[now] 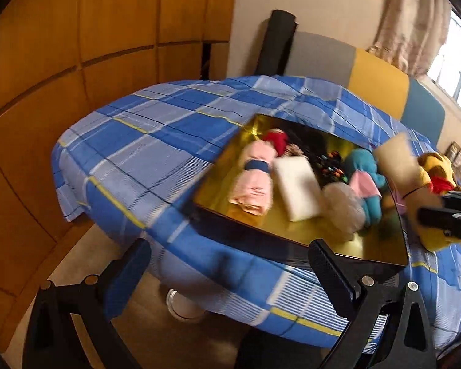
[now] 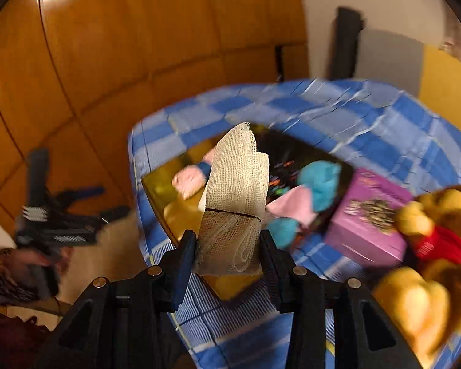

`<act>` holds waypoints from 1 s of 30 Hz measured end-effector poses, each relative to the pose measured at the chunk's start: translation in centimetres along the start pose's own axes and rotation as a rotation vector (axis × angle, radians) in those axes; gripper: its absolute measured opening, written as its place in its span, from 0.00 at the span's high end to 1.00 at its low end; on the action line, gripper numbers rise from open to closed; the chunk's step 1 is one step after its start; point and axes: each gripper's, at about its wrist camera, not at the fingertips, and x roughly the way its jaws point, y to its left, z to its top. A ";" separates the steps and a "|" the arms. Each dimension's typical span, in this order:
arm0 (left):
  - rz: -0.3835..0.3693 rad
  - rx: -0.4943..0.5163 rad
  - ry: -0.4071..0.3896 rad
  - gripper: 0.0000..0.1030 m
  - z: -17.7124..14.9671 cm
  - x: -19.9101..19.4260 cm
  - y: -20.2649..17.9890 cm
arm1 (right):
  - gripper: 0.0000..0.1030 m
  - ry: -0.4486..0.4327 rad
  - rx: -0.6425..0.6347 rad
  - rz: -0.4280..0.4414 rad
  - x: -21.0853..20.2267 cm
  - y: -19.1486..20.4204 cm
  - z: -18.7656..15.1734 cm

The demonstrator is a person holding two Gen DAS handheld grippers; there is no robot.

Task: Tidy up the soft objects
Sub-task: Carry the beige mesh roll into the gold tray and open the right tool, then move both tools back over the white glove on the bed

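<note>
Above gold tray (image 2: pixel 161 181): right fingers (image 2: pixel 270 255) pinching mesh gauze roll (image 2: pixel 236 203); left fingers (image 1: pixel 329 270) spread, holding nothing.

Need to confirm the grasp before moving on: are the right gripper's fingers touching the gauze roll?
Touching. The right wrist view shows the right gripper with both fingers pressed against the sides of the gauze roll, no gap showing.

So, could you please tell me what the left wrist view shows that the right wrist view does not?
Only the left wrist view shows the white foam block and the window. Only the right wrist view shows the purple box. Both show the gold tray, the teal plush and the gauze roll in the right gripper.
</note>
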 end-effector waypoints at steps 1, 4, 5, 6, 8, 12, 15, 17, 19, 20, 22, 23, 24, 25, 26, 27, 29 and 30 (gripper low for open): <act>0.000 -0.014 0.002 0.00 0.1 -0.1 0.5 | 0.60 0.027 -0.017 0.003 1.4 0.4 0.3; -0.012 -0.084 0.025 0.00 0.3 0.0 2.4 | 0.60 0.100 -0.095 0.015 4.8 1.7 1.6; -0.016 -0.101 0.027 0.00 0.3 -0.1 2.8 | 0.60 0.119 -0.115 0.015 5.7 2.0 2.0; -0.022 -0.121 0.027 0.00 0.4 -0.1 3.3 | 0.60 0.141 -0.129 0.027 6.6 2.1 2.3; -0.017 -0.141 0.020 0.00 0.3 -0.3 3.8 | 0.60 0.175 -0.156 0.036 7.8 2.7 2.7; -0.023 -0.155 0.008 0.00 0.5 -0.5 4.2 | 0.60 0.238 -0.212 0.054 10.2 4.2 3.4; -0.031 -0.157 0.005 0.00 0.6 -0.6 4.2 | 0.58 0.284 -0.276 0.096 11.6 5.6 3.8; -0.033 -0.158 0.003 0.00 0.6 -0.8 4.1 | 0.58 0.319 -0.324 0.121 12.6 6.4 3.8; -0.037 -0.159 0.002 0.00 0.6 -1.0 4.0 | 0.58 0.334 -0.336 0.102 13.1 6.5 3.9; -0.037 -0.159 -0.002 0.00 0.6 -1.1 3.9 | 0.58 0.337 -0.324 0.091 13.2 6.4 4.0; -0.041 -0.152 -0.002 0.00 0.7 -1.2 3.6 | 0.58 0.327 -0.275 0.074 13.1 5.7 4.2; -0.045 -0.149 -0.002 0.00 0.7 -1.2 3.4 | 0.58 0.310 -0.235 0.073 12.7 5.2 4.2; -0.048 -0.148 -0.004 0.00 0.6 -1.2 3.2 | 0.58 0.284 -0.192 0.071 12.0 4.7 4.3; -0.052 -0.144 -0.005 0.00 0.6 -1.3 2.9 | 0.58 0.267 -0.166 0.073 11.6 4.5 4.4; -0.059 -0.138 -0.002 0.00 0.6 -1.3 2.5 | 0.58 0.235 -0.117 0.083 10.6 4.1 4.4; -0.069 -0.132 0.003 0.00 0.6 -1.2 2.0 | 0.58 0.211 -0.080 0.095 9.7 3.9 4.4; -0.087 -0.125 0.007 0.00 0.5 -1.1 1.2 | 0.58 0.138 0.004 0.134 7.2 3.3 4.2; -0.098 -0.119 0.010 0.00 0.4 -1.1 0.7 | 0.58 0.094 0.034 0.146 5.7 3.1 4.0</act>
